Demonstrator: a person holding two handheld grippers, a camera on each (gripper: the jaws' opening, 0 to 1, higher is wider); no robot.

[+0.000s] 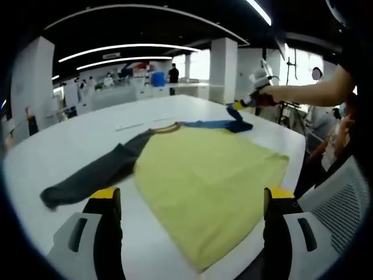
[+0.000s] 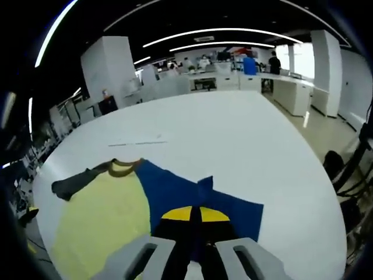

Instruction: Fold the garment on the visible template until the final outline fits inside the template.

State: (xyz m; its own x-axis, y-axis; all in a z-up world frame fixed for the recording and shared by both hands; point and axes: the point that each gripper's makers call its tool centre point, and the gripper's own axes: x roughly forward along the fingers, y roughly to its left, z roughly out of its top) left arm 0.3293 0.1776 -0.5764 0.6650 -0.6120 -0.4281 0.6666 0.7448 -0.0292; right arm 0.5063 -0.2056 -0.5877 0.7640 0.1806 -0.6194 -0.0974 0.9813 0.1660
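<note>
- The shirt (image 1: 204, 186) lies flat on the white tabletop (image 1: 76, 140), yellow body spread, grey sleeve (image 1: 93, 175) stretched out to one side.
- The right hand-held gripper (image 2: 195, 217) has its jaws closed on the blue sleeve (image 2: 175, 195); in the left gripper view it shows at the far side (image 1: 247, 104), holding that sleeve lifted at its end.
- The left hand-held gripper (image 1: 192, 201) hovers near the hem with jaws wide apart, holding nothing.
- No template outline can be made out; faint marks show on the tabletop beyond the collar (image 2: 124, 167).
- Likely step: folding the blue sleeve across the body.
- To do it well: carry the sleeve low and taut, lay it straight over the yellow panel, and release only once it is flat.
- The left one could pin the body so that it does not drag.
</note>
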